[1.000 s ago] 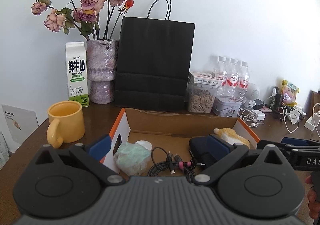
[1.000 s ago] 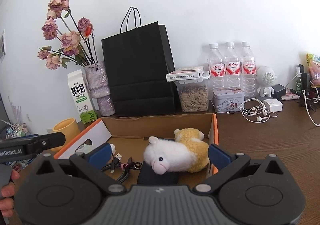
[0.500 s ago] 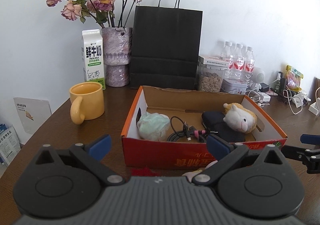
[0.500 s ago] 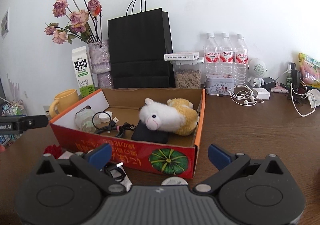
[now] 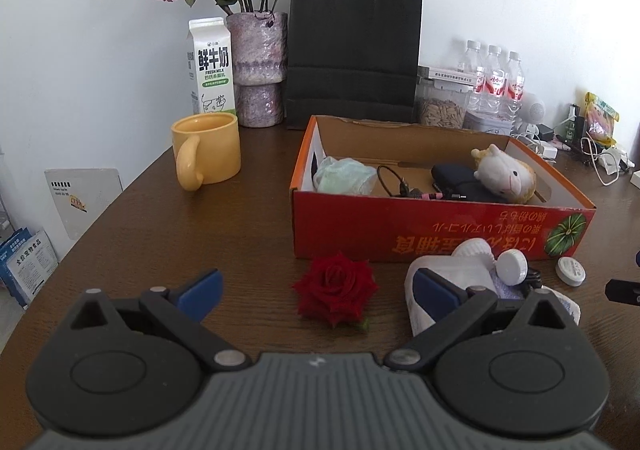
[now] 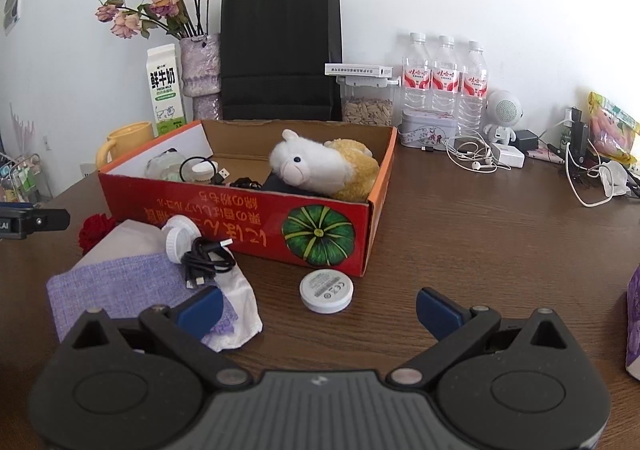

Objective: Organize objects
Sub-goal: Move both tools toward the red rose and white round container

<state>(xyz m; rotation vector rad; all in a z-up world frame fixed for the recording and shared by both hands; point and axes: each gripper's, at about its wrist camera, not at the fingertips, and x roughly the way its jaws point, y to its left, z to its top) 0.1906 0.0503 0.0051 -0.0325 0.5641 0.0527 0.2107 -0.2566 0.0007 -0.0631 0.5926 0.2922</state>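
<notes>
Both tools have pulled back from over the red box (image 5: 440,238) since 1 s ago; they were above its contents then, now they sit in front of it w/ the near wall in full view. Left tool (image 5: 316,286) is spread wide, nothing between its blue pads; red rose (image 5: 335,292) lies on the desk (image 5: 132,234) just ahead of the gap, apart from both pads. Right tool (image 6: 318,308) is likewise spread & empty, w/ a white round disc (image 6: 326,290) on the desk ahead of it. Left of the disc: purple cloth (image 6: 132,290), white jar (image 6: 180,238) on its side & a black cable (image 6: 208,258) on top of the cloth, all just in front of the box. Inside the box: plush toy (image 6: 320,166) lying over a black pouch (image 5: 456,180), cables, a pale green bundle (image 5: 344,180). Yellow mug (image 5: 206,154) stands left of the box, near the milk carton (image 5: 211,66).
</notes>
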